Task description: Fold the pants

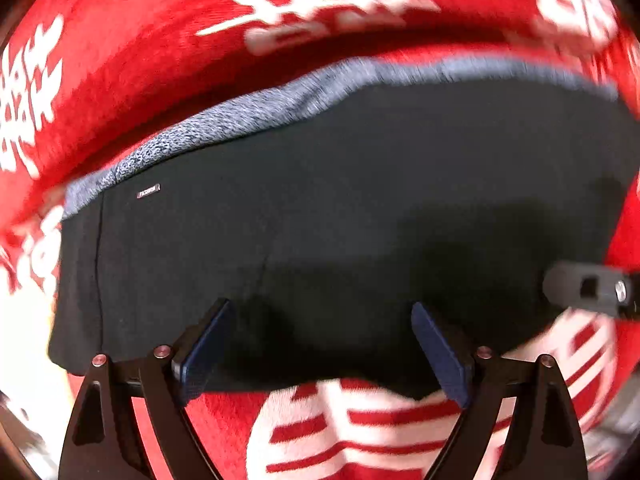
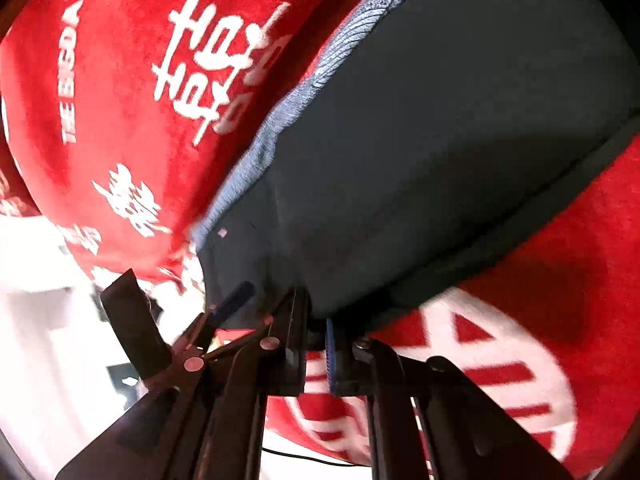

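Note:
Dark navy pants [image 1: 340, 208] with a grey-blue lining edge [image 1: 256, 108] lie folded on a red blanket. My left gripper [image 1: 322, 344] is open, its blue-padded fingers spread wide over the pants' near edge, not holding it. In the right wrist view the pants [image 2: 460, 140] stretch away to the upper right. My right gripper [image 2: 318, 320] is shut on the pants' near edge, with dark cloth pinched between the fingers. The left gripper's fingers [image 2: 236, 300] show at its left, at the same edge.
The red plush blanket [image 1: 140, 60] with white lettering covers the surface all around the pants; it also shows in the right wrist view [image 2: 120, 100]. A bright white area [image 2: 40, 340] lies beyond the blanket's edge at the left. The right gripper's tip [image 1: 588, 290] shows at right.

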A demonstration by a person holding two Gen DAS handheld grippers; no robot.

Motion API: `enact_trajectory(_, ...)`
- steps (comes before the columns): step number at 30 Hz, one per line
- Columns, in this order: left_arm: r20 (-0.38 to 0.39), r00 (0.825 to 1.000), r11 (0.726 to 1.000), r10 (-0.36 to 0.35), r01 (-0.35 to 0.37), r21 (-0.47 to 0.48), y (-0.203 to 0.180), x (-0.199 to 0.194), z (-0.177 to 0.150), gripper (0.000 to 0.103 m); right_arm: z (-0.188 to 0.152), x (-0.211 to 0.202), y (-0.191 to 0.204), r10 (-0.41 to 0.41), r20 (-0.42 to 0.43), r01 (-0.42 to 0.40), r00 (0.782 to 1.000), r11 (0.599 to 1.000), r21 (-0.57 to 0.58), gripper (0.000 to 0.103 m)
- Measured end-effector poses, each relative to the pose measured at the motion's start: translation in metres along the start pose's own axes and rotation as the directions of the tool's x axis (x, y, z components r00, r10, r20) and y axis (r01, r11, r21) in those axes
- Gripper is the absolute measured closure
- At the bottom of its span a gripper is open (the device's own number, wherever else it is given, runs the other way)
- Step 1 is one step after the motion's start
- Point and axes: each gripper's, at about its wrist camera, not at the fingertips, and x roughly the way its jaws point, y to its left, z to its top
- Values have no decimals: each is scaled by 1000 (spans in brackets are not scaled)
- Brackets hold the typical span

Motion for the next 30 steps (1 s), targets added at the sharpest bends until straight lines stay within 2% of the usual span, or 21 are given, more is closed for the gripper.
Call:
enact_trajectory(2,17,1000,1000,13,-13,-20,0,-1,-4,12,-2,10,-13,-24,-10,24,1000,1000,18,97)
enact_trajectory(3,15,1000,999,10,-10,-32,2,-1,-4,12,-2,9,-15,-5,-6,5,1000,1000,20,97)
enact_trajectory(6,11,1000,999,0,1,-49,8,-1,-6,12,-4,4,-10,-49,-36,47,998,998,-37,96)
enact_trajectory(8,-8,1000,998,-1,1,-60,14,-4,-3,12,-5,-3,-4,-118,-92,111,989,991,-81,80)
enact_trajectory(9,-11,1000,997,-12,11,-72,17,-7,1,12,-4,-11,-2,-159,-93,148,983,982,-114,67)
enact_trajectory(10,0,1000,995,-27,27,-92,19,-13,8,12,-2,-21,4,-177,-65,166,982,975,-147,64)
enact_trajectory(13,43,999,990,-33,38,-132,31,-22,29,12,17,-60,20,-197,66,208,978,943,-260,64)
enact_trajectory(16,42,999,986,-34,41,-162,34,-15,51,12,48,-75,24,-297,181,341,938,886,-313,65)
enact_trajectory(19,15,999,986,-36,38,-163,19,3,65,12,76,-73,4,-363,196,408,911,863,-296,67)
enact_trajectory(21,-3,1000,991,-5,4,-136,11,16,64,10,85,-73,-14,-420,172,453,891,840,-298,70)
enact_trajectory(22,23,1000,989,10,-6,-151,12,15,61,6,87,-76,-25,-414,166,446,895,847,-288,80)
enact_trajectory(23,23,1000,987,12,-8,-161,16,15,60,5,90,-84,-32,-398,170,431,901,864,-261,83)
enact_trajectory(24,4,1000,986,-2,3,-169,20,15,58,5,92,-97,-39,-412,190,448,891,865,-225,83)
enact_trajectory(27,-30,999,983,27,-32,-181,24,8,66,6,107,-129,-50,-413,266,465,871,869,-171,79)
enact_trajectory(28,-13,1000,982,23,-25,-187,28,5,77,6,117,-134,-50,-408,273,462,871,870,-174,79)
enact_trajectory(30,20,1000,981,2,2,-196,19,0,96,6,139,-134,-46,-363,266,420,893,884,-203,79)
